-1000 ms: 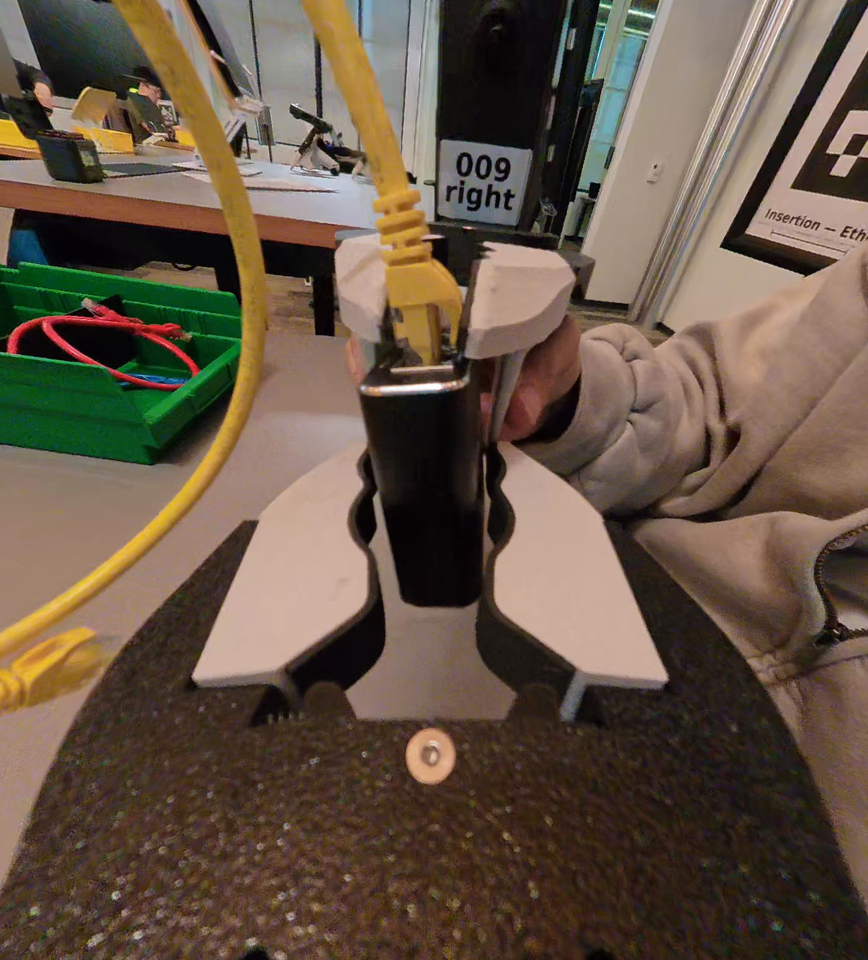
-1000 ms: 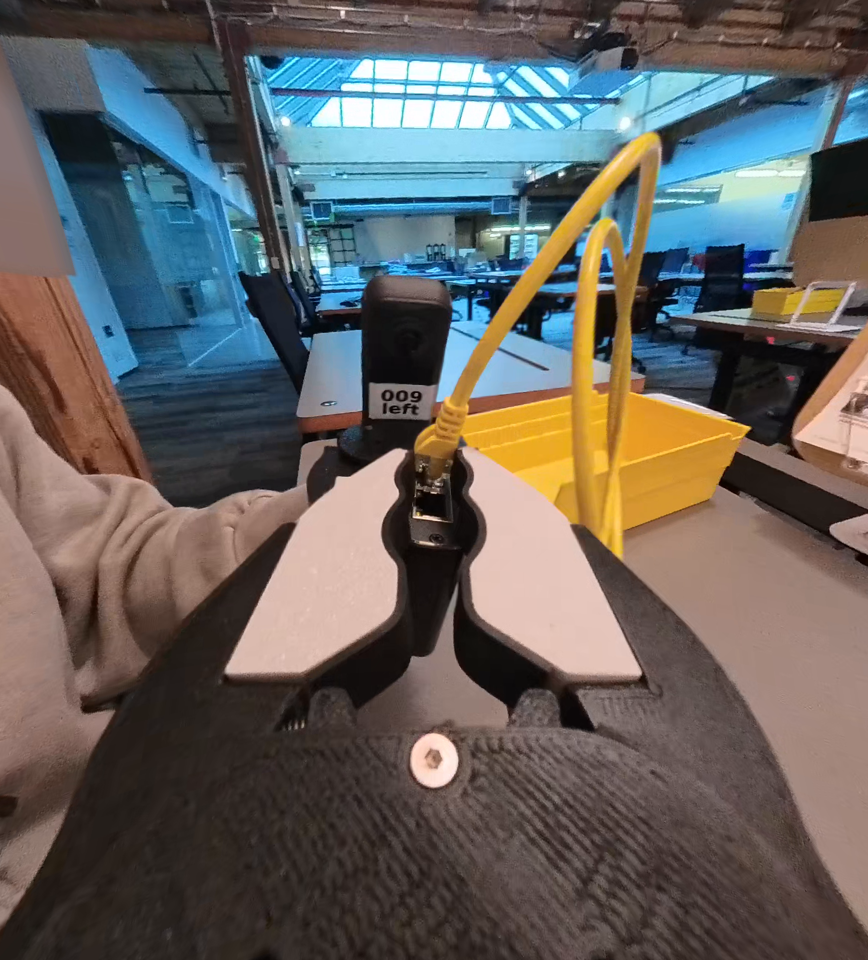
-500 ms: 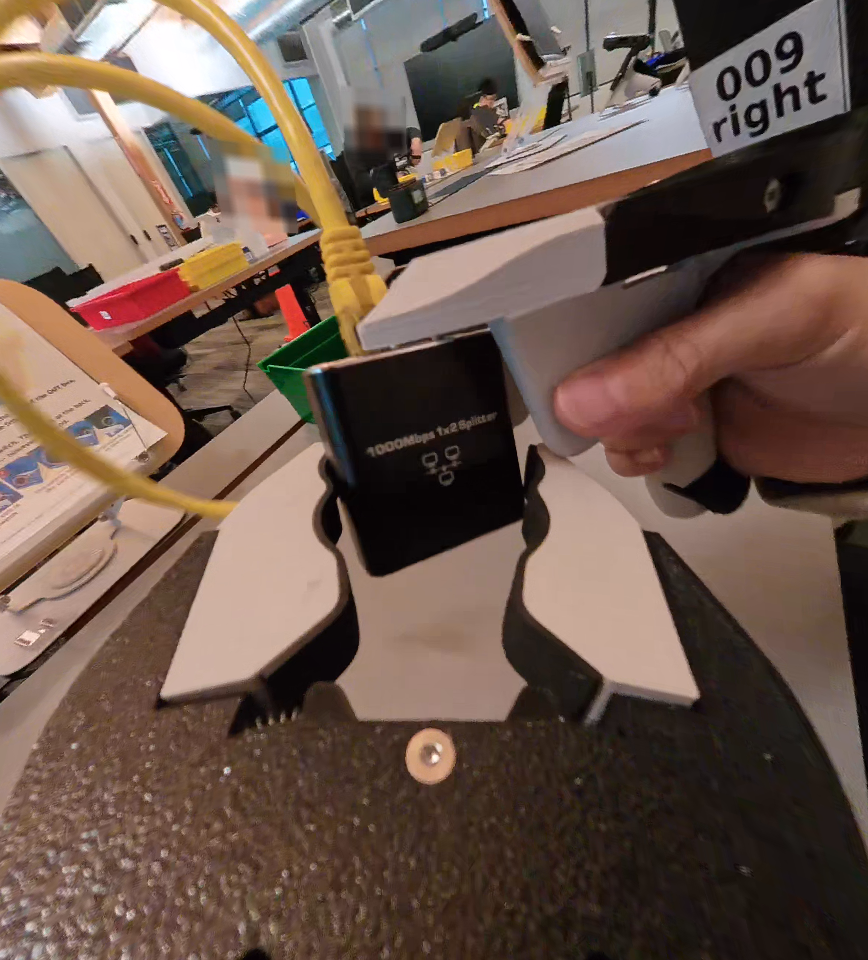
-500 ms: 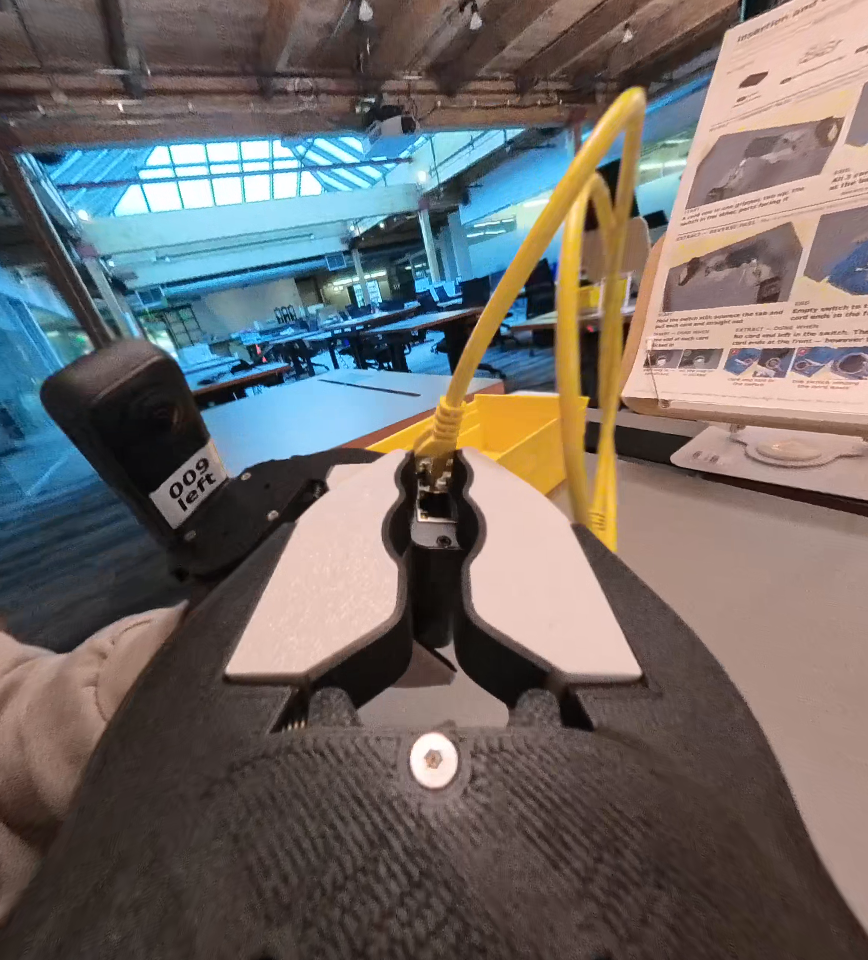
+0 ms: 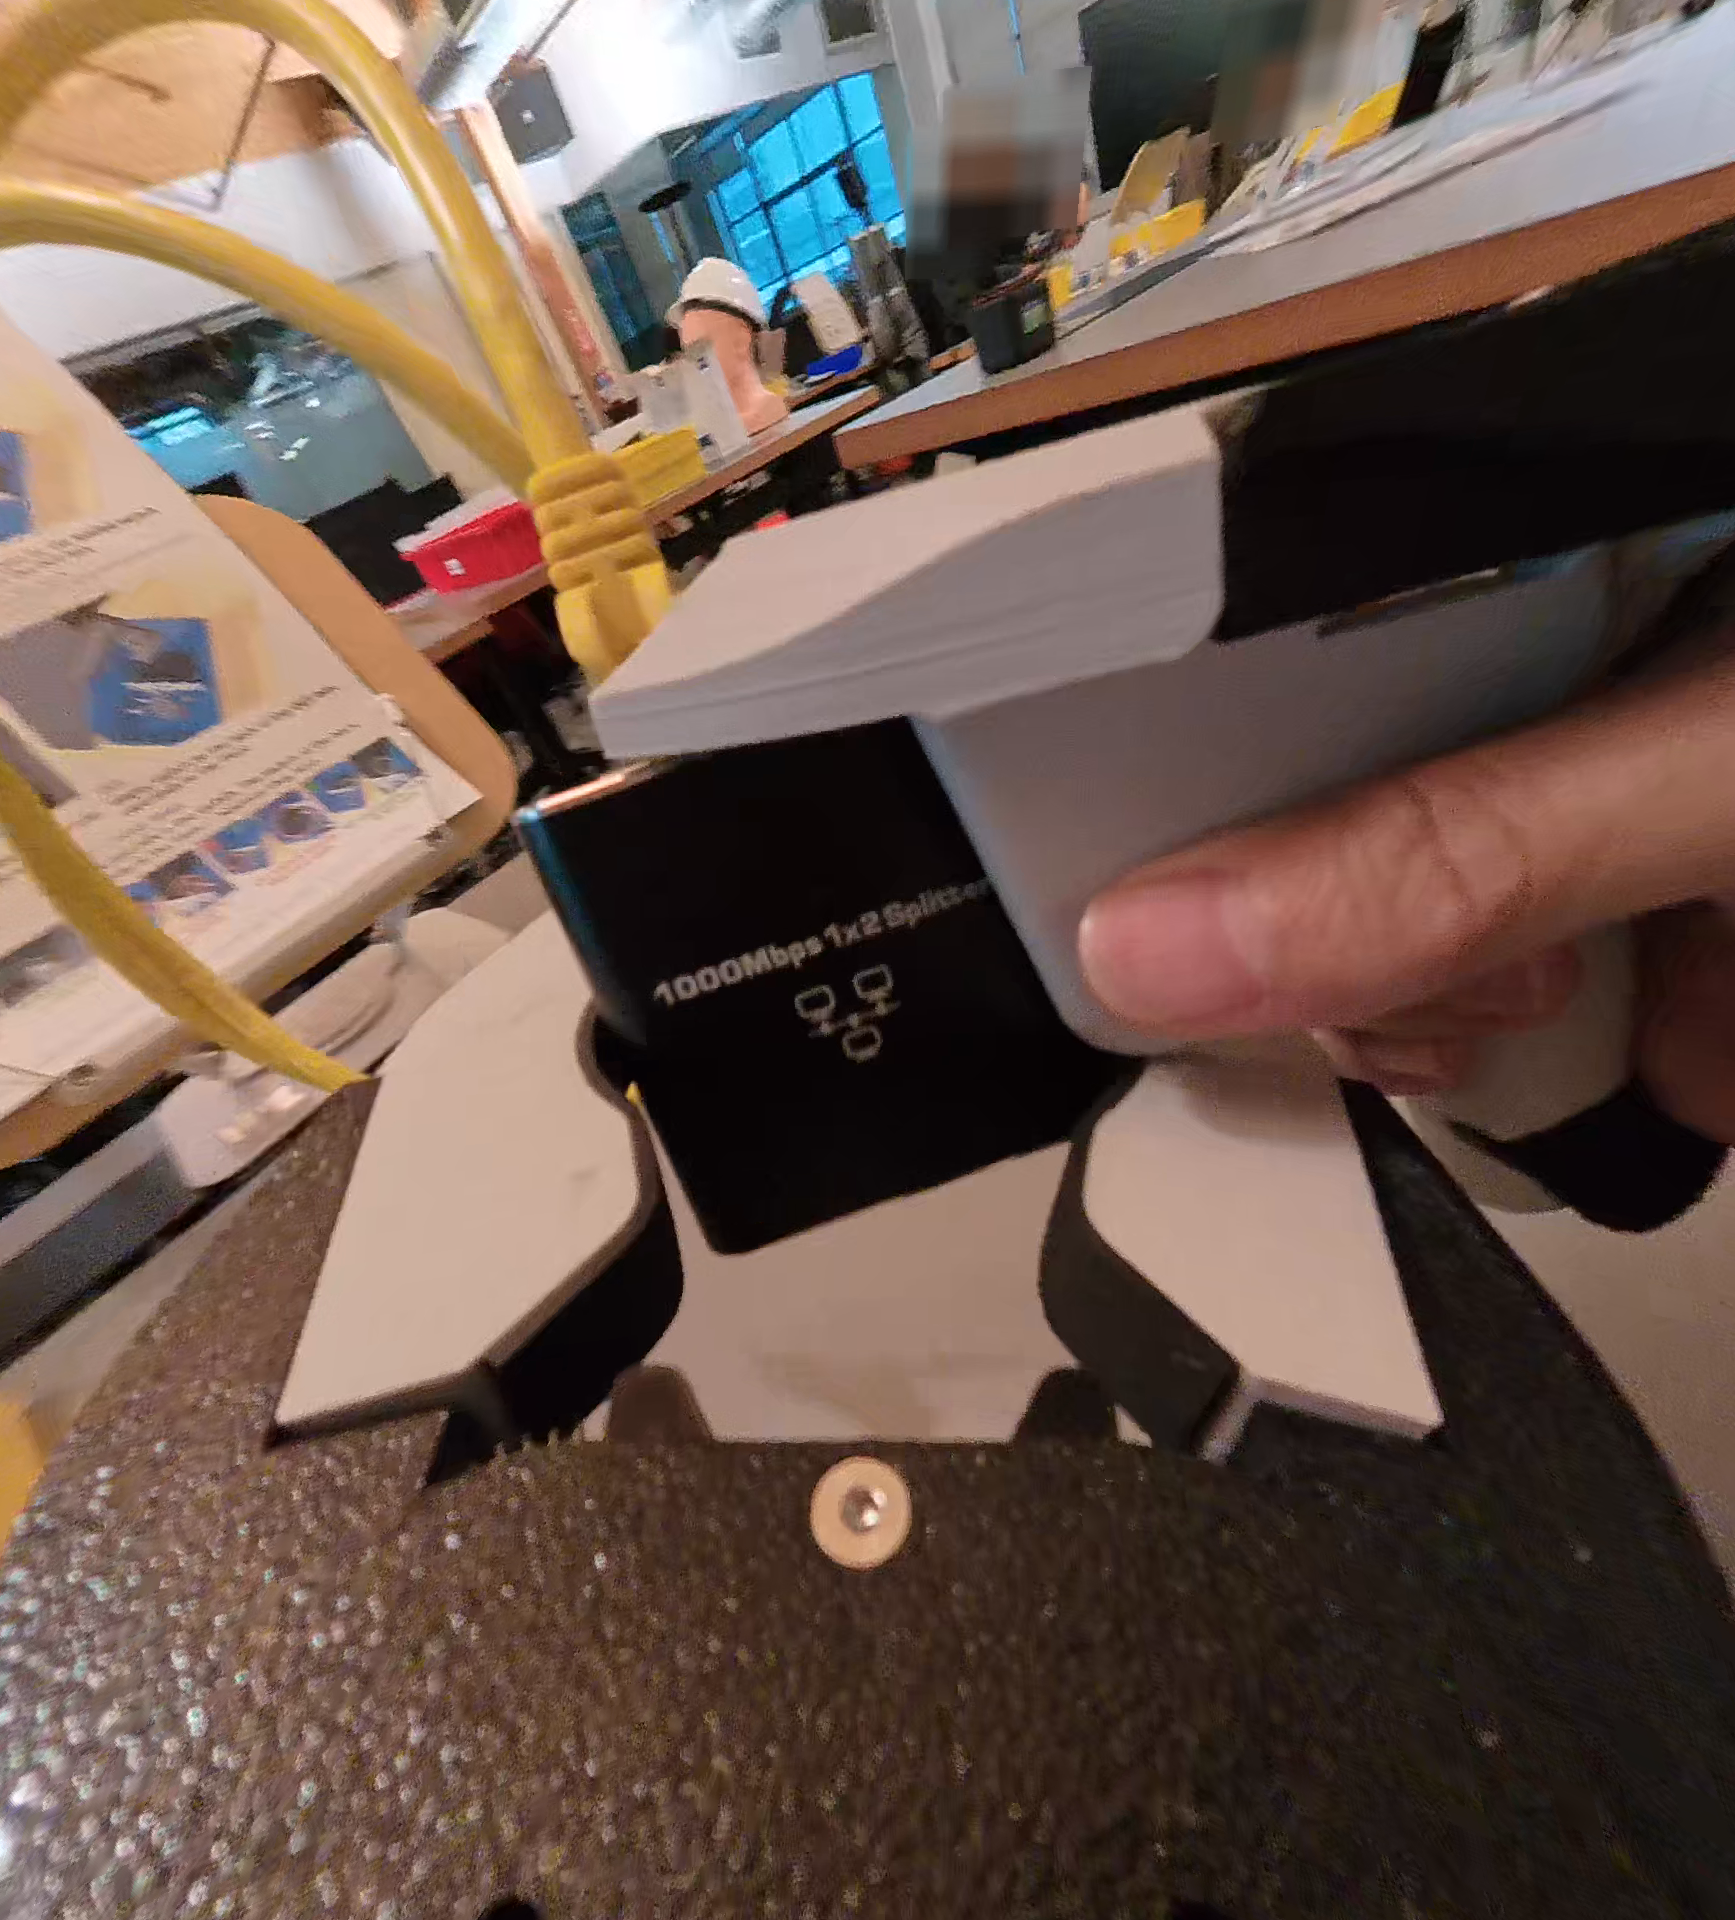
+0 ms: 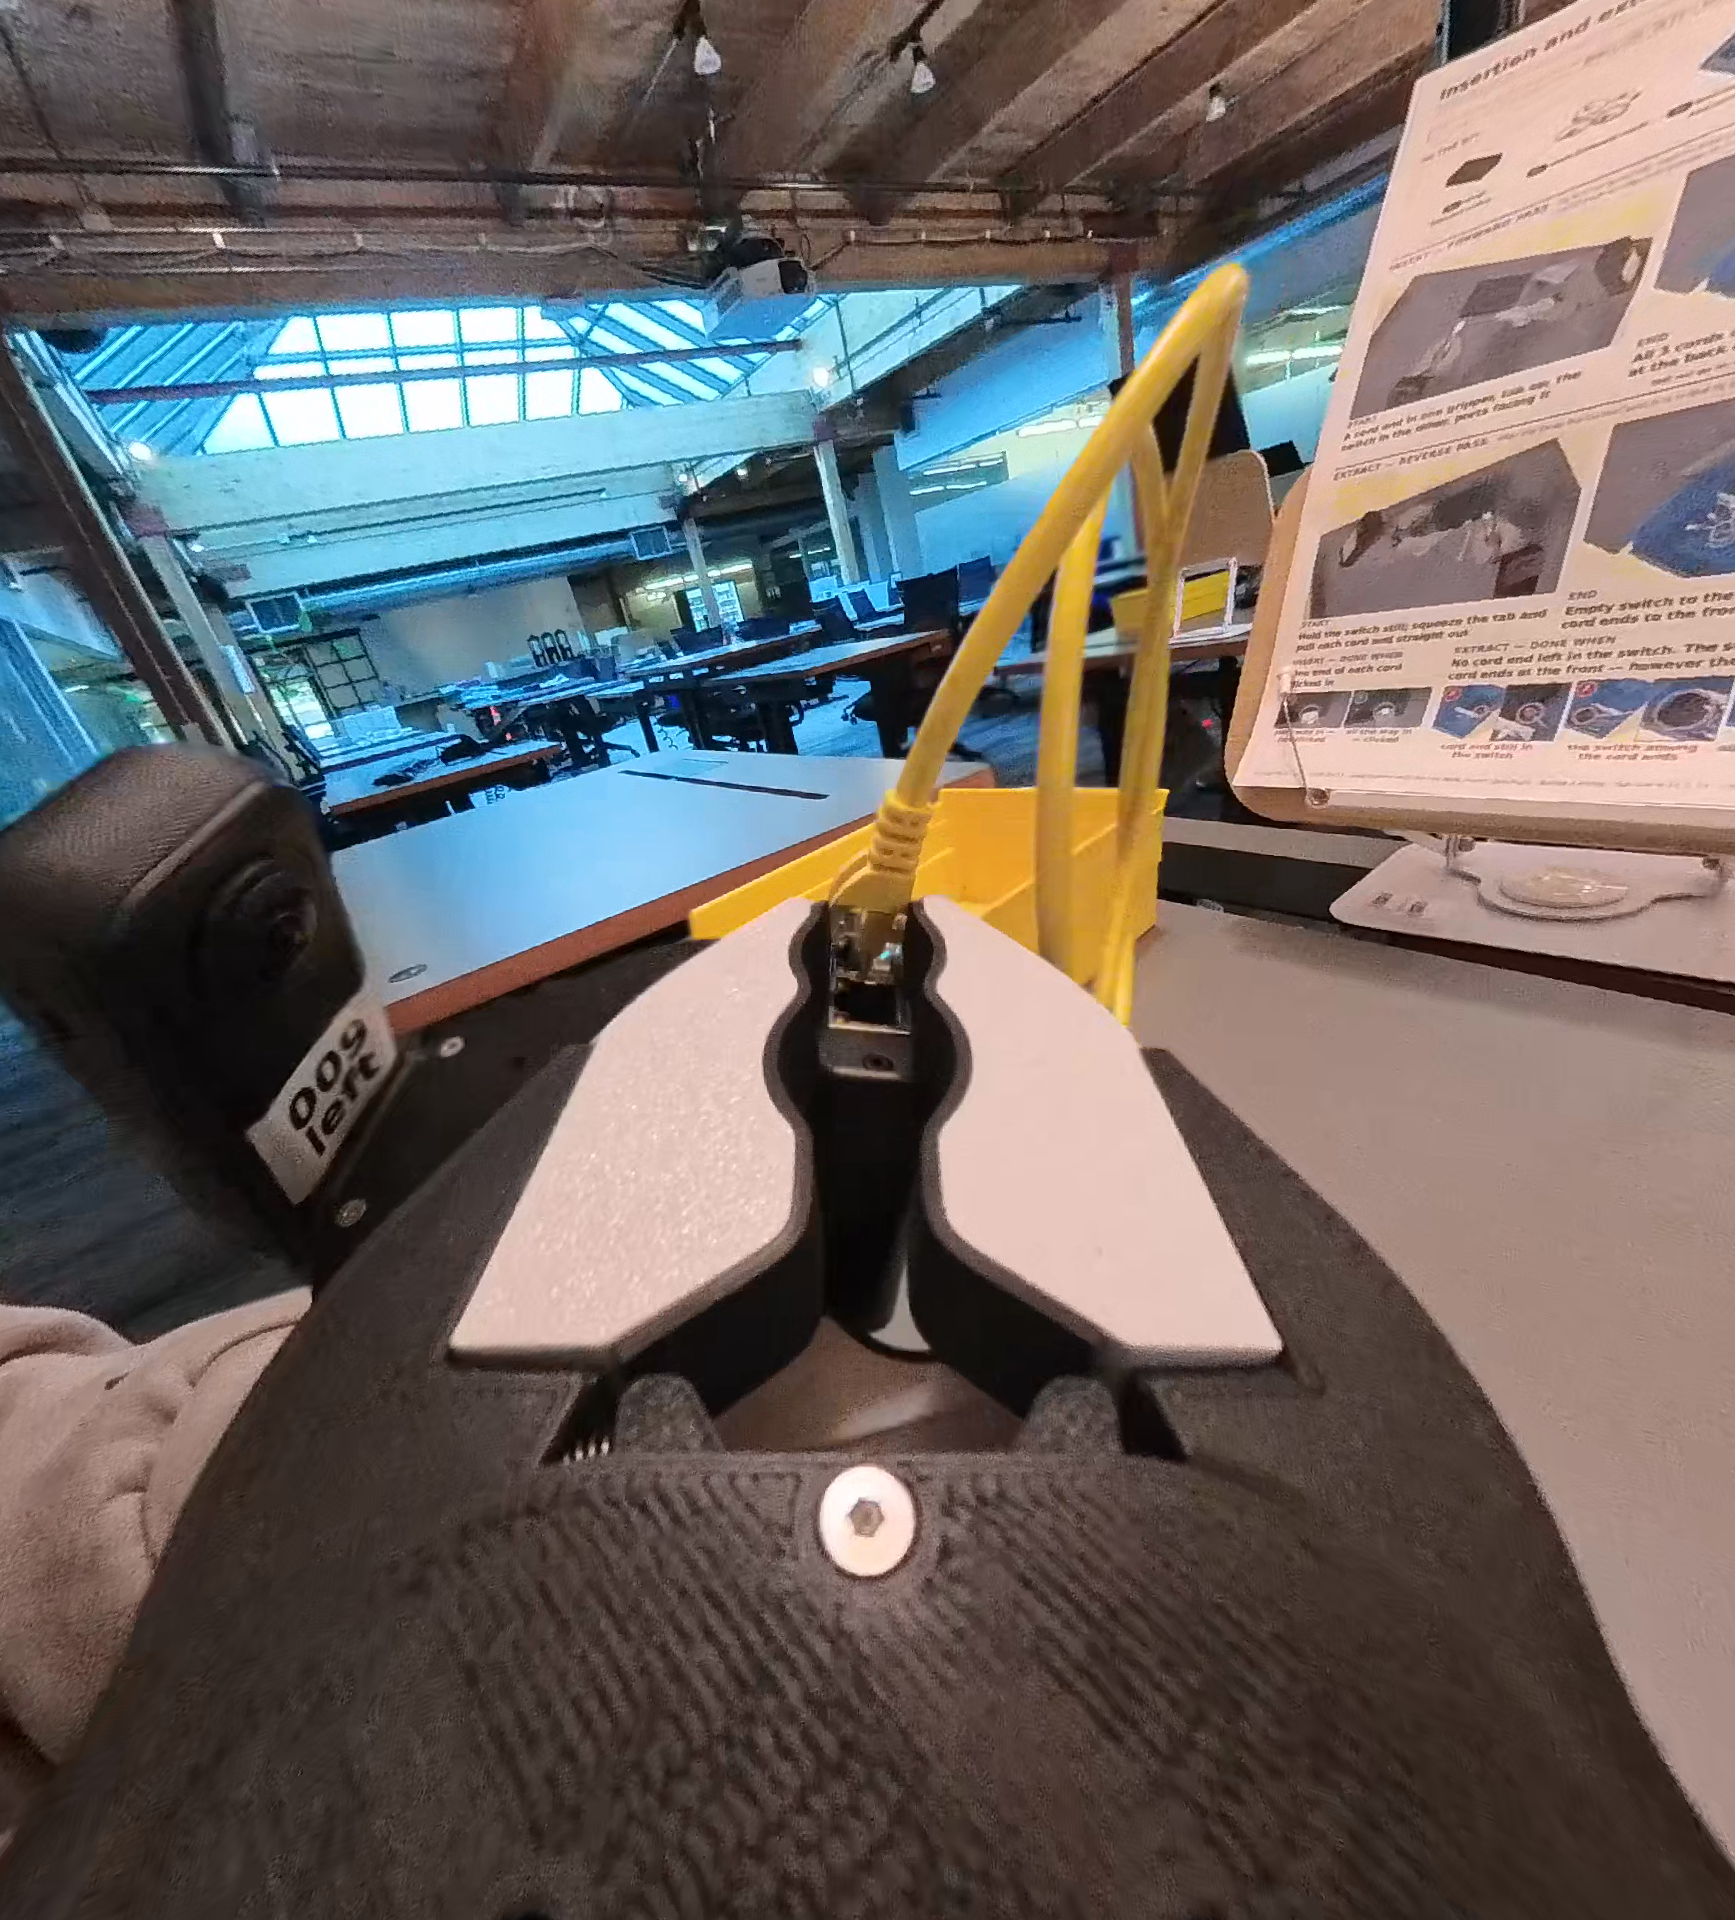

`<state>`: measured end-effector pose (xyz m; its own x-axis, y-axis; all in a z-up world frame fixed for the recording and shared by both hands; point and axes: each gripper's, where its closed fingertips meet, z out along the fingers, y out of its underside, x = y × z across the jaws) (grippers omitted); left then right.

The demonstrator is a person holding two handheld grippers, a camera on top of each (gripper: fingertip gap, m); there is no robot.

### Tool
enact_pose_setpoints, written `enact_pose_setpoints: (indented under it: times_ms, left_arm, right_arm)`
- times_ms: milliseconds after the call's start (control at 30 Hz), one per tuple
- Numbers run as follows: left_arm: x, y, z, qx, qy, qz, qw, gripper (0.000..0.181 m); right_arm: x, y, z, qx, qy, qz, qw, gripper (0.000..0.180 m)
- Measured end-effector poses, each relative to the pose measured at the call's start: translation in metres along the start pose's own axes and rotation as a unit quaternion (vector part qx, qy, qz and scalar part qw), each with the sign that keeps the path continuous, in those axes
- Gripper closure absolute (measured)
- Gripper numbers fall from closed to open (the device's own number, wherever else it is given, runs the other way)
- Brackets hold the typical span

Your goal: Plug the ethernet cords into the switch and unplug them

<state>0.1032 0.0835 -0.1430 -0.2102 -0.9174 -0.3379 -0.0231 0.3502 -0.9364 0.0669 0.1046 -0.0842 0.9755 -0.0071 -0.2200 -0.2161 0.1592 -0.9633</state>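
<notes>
My left gripper [image 5: 842, 1023] is shut on the black switch [image 5: 821, 935], which stands up between its fingers. A yellow plug [image 5: 598, 561] sits in a port at the switch's far end, and its yellow cord [image 5: 63, 831] loops up and left. One grey finger [image 5: 925, 623] of my right gripper lies across that end, held by a hand [image 5: 1414, 914]. In the right wrist view my right gripper [image 6: 868, 920] is shut at the switch's port end [image 6: 868, 1049] around the yellow plug [image 6: 889, 862]. The port below the plug is empty. The cord [image 6: 1029, 582] arcs up and right.
An instruction sheet on a stand [image 6: 1590, 468] is at the right on the grey table [image 6: 1465, 1195]; it also shows in the left wrist view [image 5: 115, 790]. A yellow bin [image 6: 1050, 852] stands behind the grippers. A grey sleeve [image 6: 32, 1455] is at lower left. Some 6 cm of space lies between my two pairs of fingers.
Both grippers have swung together with the switch and plug, from facing the green bin to facing the instruction sheet. The right gripper now lies sideways across the switch. Both grips are unchanged.
</notes>
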Motion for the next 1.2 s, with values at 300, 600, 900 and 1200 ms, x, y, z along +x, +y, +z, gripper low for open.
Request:
enact_pose_setpoints:
  times_ms: [300,600,900,1200]
  left_arm:
    - [0.001,0.01,0.003,-0.003,0.047,-0.005,0.999,0.098]
    - [0.014,0.003,-0.006,0.038,0.167,-0.034,0.985,0.096]
    - [-0.008,0.01,0.004,0.002,0.0,0.009,1.0,0.09]
    - [-0.006,0.016,0.007,-0.013,-0.002,0.001,1.0,0.102]
  right_arm:
    - [-0.004,0.006,0.002,-0.018,-0.017,-0.001,1.0,0.166]
    - [-0.011,0.004,-0.001,-0.051,-0.06,-0.031,0.996,0.166]
    - [0.006,0.01,0.001,-0.044,0.04,-0.031,0.998,0.166]
    - [0.0,0.014,0.002,-0.046,0.041,-0.042,0.997,0.166]
